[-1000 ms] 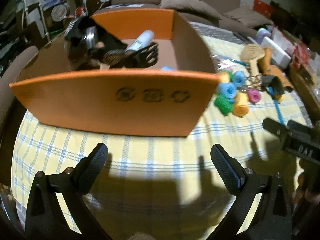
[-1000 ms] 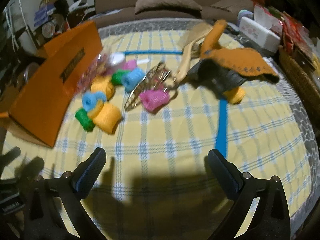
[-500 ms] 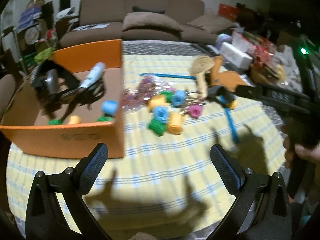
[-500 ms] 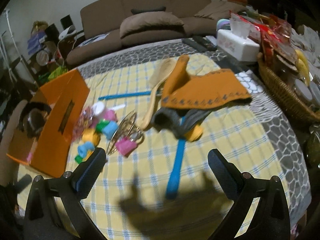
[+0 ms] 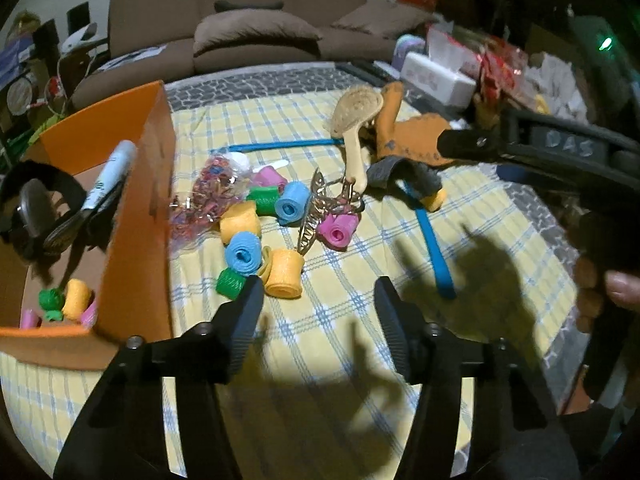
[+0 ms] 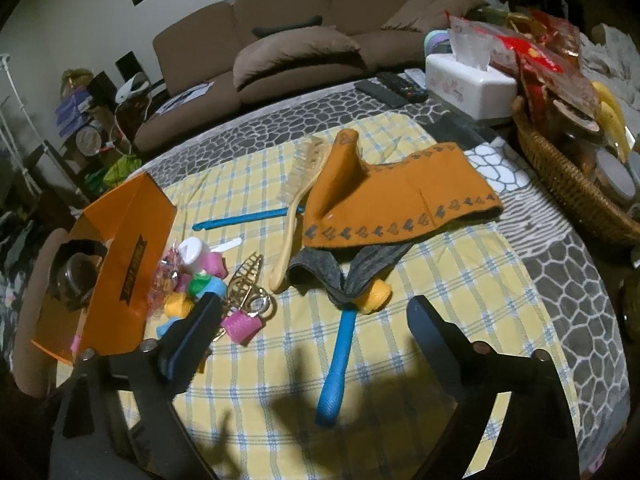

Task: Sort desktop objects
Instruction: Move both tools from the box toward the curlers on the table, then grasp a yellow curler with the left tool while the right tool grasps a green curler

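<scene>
An orange box [image 5: 136, 216] stands at the left of the checked cloth and holds headphones [image 5: 32, 208], a marker [image 5: 108, 176] and a few rollers. Beside it lies a pile of hair rollers: yellow [image 5: 284, 274], blue [image 5: 243, 254] and pink [image 5: 338, 230]. A gold hair claw [image 5: 316, 208] and a bag of rubber bands [image 5: 212, 188] lie with them. My left gripper [image 5: 318, 292] hovers in front of the pile. Its jaws are closing with nothing between them. My right gripper [image 6: 316, 308] hangs above a blue stick [image 6: 340, 356], closing slightly and empty.
A wooden brush [image 6: 300, 184] and an orange felt cloth [image 6: 400, 192] over grey fabric lie mid-table. A tissue box [image 6: 468, 84], remotes [image 6: 392, 88] and a wicker basket [image 6: 568, 184] crowd the far right. A hand [image 5: 620, 284] holding the other gripper shows at the right edge.
The left view has swung right from the box front to the roller pile, and its jaws have narrowed. The right gripper has risen and pulled back, with its jaws slightly narrower.
</scene>
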A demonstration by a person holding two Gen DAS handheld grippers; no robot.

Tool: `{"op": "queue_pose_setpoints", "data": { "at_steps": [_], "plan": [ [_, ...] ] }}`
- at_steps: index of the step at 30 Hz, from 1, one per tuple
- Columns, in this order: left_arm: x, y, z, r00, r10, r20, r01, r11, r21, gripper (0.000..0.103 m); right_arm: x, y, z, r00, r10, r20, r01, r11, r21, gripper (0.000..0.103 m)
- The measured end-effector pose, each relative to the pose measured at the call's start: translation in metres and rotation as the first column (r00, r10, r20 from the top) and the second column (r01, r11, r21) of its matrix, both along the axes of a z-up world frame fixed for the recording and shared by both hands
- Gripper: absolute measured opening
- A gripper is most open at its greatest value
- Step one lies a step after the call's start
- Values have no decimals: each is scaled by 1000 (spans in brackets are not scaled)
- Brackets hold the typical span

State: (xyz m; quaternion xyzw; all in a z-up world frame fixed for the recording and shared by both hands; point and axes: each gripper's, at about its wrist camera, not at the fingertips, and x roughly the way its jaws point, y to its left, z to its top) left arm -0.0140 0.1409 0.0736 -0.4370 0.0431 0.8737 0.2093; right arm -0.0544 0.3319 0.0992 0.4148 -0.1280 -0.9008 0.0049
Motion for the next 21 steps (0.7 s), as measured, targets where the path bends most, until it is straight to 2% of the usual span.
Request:
{"op": "queue_pose_setpoints", "data": {
  "at_steps": [2,7,9,11,17,21],
  "plan": [
    [-8,4,-8,1000,-1,7,1,1000,-29,51,-3,-2,-1,1000,10,7,-10,1000,1,90],
    [-26,12,-27,1000,-9,19,10,996,-91,42,-6,-4,-2,1000,27,13,-27,1000,-4,86],
    [-31,12,-31,1000,-21,23,23,996,-90,32,-8,-6,-3,999,32,21,-32,999,-2,83],
    [-34,11,-33,999,-34,28,36,997,-70,30,-9,-7,-5,999,38,31,-38,999,0,83],
    [-34,15,-34,999,-49,14,50,996,-68,31,-10,-12,-7,998,53,38,-53,998,18,83],
    [-34,16,-32,998,-60,20,61,997,-43,40,-11,-15,-9,997,56,51,-56,998,10,83]
  ]
}}
